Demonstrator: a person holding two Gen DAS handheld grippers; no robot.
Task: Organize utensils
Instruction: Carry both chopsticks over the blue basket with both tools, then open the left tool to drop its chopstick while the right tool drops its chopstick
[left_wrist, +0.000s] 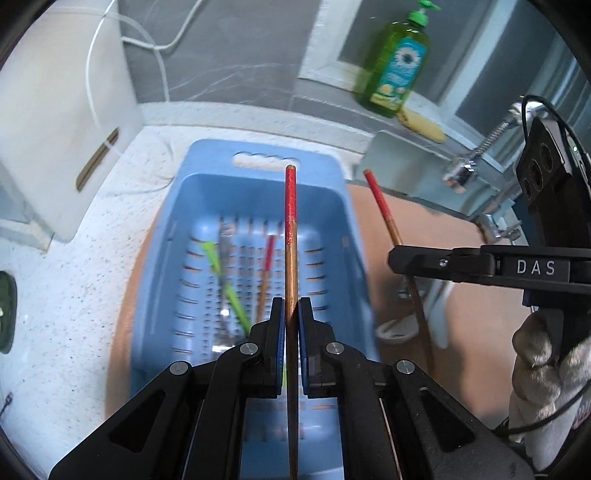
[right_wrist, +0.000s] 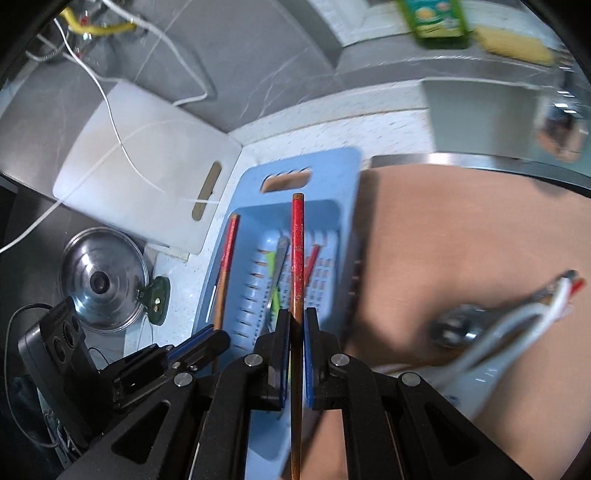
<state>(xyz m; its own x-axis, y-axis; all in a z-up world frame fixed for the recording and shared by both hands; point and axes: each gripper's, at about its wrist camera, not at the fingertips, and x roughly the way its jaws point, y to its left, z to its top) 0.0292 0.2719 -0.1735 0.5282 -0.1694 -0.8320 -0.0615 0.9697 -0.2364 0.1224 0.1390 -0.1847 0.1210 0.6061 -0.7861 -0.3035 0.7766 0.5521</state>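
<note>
Here, each hand-held gripper (left_wrist: 291, 314) pinches a chopstick (left_wrist: 290, 236).

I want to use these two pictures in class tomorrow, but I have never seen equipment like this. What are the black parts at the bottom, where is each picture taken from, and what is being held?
No robot here: a person holds two hand-operated claws, each with a camera looking along its fingers. One picture is from the left claw, the other from the right claw. Each claw is shut on a red-tipped chopstick: the left chopstick and the right chopstick. Below sits a blue basket on a speckled counter, already holding some utensils. A green soap bottle stands behind.
</note>
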